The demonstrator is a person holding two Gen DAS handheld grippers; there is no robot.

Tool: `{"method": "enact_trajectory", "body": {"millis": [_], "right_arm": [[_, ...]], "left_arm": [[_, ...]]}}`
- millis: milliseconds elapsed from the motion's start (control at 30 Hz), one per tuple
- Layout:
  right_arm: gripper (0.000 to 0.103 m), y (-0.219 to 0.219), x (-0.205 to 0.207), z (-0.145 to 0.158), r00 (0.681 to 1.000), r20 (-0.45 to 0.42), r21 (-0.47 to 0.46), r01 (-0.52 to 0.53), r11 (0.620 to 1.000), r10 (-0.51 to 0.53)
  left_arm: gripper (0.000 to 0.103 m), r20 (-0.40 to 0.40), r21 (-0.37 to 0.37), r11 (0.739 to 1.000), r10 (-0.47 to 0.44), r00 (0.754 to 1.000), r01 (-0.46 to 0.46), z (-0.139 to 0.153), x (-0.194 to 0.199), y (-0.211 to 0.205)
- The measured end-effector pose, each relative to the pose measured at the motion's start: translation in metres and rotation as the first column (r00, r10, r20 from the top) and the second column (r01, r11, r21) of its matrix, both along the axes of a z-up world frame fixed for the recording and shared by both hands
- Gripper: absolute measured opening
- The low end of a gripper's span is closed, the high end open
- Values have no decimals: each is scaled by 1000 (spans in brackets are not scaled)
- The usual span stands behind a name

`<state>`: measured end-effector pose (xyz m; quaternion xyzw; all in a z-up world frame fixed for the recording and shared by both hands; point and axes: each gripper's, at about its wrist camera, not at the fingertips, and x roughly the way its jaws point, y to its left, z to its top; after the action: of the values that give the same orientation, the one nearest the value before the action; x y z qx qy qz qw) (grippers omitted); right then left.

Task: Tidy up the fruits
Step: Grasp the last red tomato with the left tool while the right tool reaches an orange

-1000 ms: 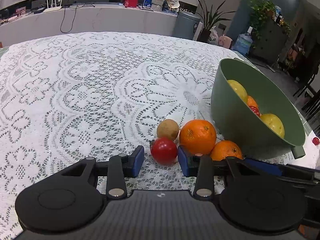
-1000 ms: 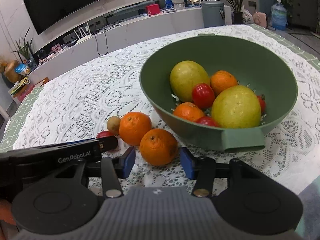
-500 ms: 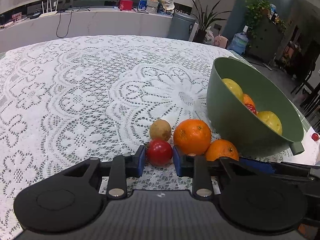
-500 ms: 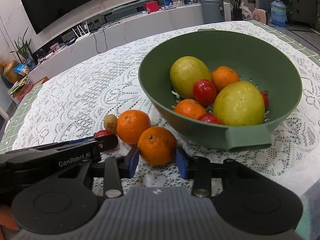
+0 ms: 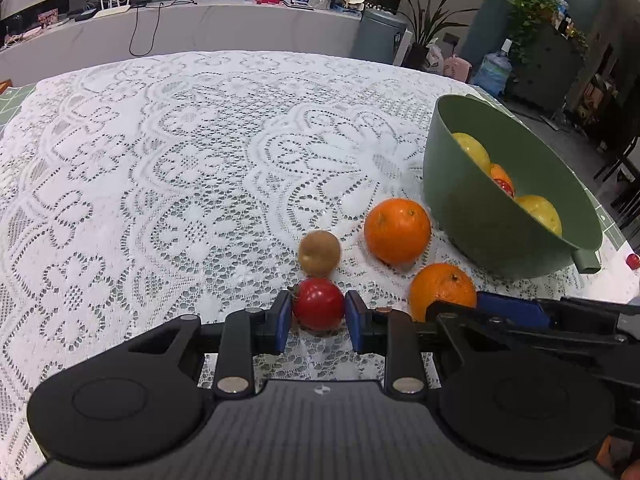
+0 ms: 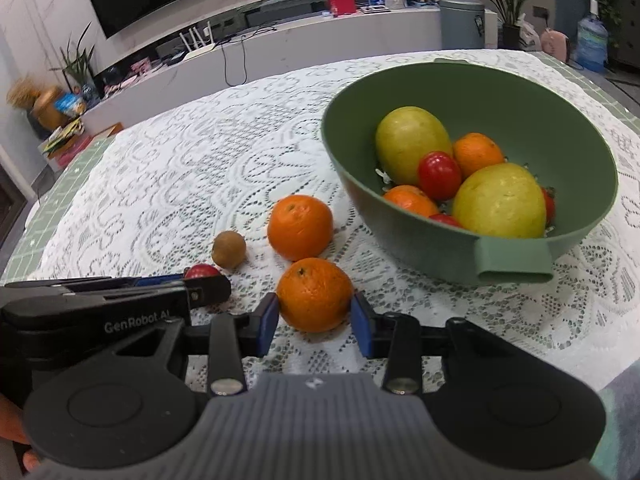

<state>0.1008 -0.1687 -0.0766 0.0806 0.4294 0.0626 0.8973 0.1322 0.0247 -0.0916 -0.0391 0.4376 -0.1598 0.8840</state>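
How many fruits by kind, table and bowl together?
Oranges: 4, two on the lace cloth, two in the green bowl
Red tomatoes: 5, one between the left jaws, four in the bowl; one more lies past the bowl
Yellow-green fruits: 2
Small brown fruit: 1
Total: 12

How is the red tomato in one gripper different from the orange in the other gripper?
The tomato is red, smooth and shiny; the orange is orange with dimpled skin. The tomato is smaller than the orange. The left gripper is shut on the tomato, the right gripper on the orange. Both are round and sit on the lace tablecloth, outside the green bowl.
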Motion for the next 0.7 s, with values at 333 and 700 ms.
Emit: {"method": "enact_trajectory", "body": {"millis": [333, 700], "right_arm": [[40, 5, 3, -3, 1000, 17, -35, -23, 999, 24], [42, 5, 8, -3, 999, 25, 0, -42, 999, 42]], "left_arm": [[32, -11, -23, 999, 26, 1000, -26, -2, 5, 5], [32, -34, -60, 995, 72, 997, -74, -1, 6, 14]]}}
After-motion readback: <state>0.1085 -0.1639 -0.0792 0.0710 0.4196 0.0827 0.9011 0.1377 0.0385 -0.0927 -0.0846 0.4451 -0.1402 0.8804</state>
